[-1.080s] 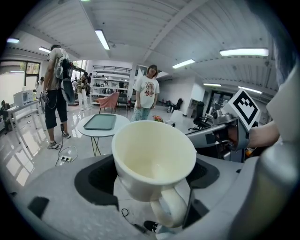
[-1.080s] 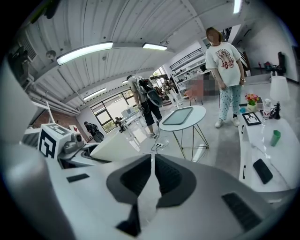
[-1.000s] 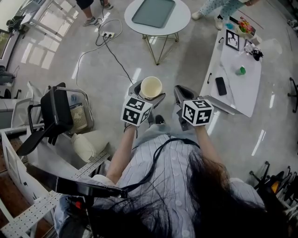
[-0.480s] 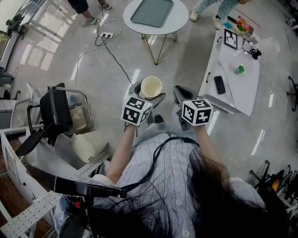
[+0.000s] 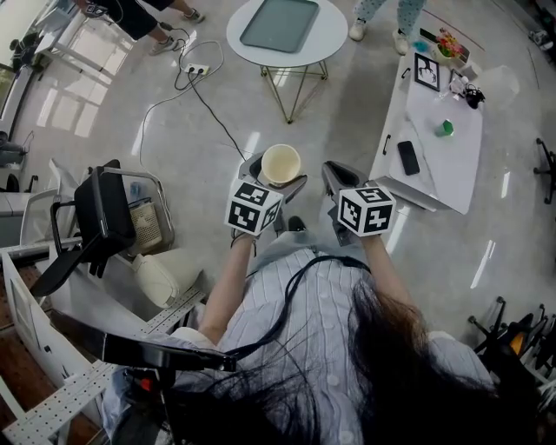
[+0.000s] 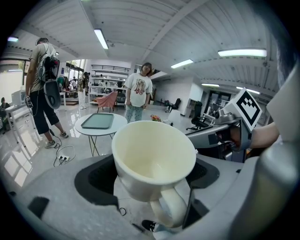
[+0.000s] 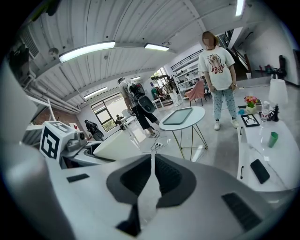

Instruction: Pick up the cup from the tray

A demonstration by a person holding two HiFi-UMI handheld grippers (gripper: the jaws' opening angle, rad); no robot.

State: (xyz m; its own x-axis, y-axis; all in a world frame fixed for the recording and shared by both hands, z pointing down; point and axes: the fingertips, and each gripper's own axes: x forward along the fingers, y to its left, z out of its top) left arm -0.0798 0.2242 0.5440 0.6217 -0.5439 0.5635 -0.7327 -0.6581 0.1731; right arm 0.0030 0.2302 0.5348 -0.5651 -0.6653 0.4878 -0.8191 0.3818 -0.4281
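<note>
**A:** Where is the cup (image 5: 281, 162)?

**B:** Off the tray (image 5: 283, 23) — it sits in the air between the jaws of the left gripper (image 6: 153, 174). They are clamped on its cream body, with the mouth up and the handle toward that gripper's camera. The tray lies bare in the middle of the round table (image 5: 334, 39), well apart from the cup.

**A:** And the right gripper (image 7: 152, 174)?

**B:** Its jaws are together with nothing between them, and it is just beside the left one.

**A:** How should the lift be done well?

**B:** I judge the pick nearly complete. The pads press the rounded wall below the rim, so a firm, even squeeze and a level wrist matter — a tilt could let the cup slip.
</note>
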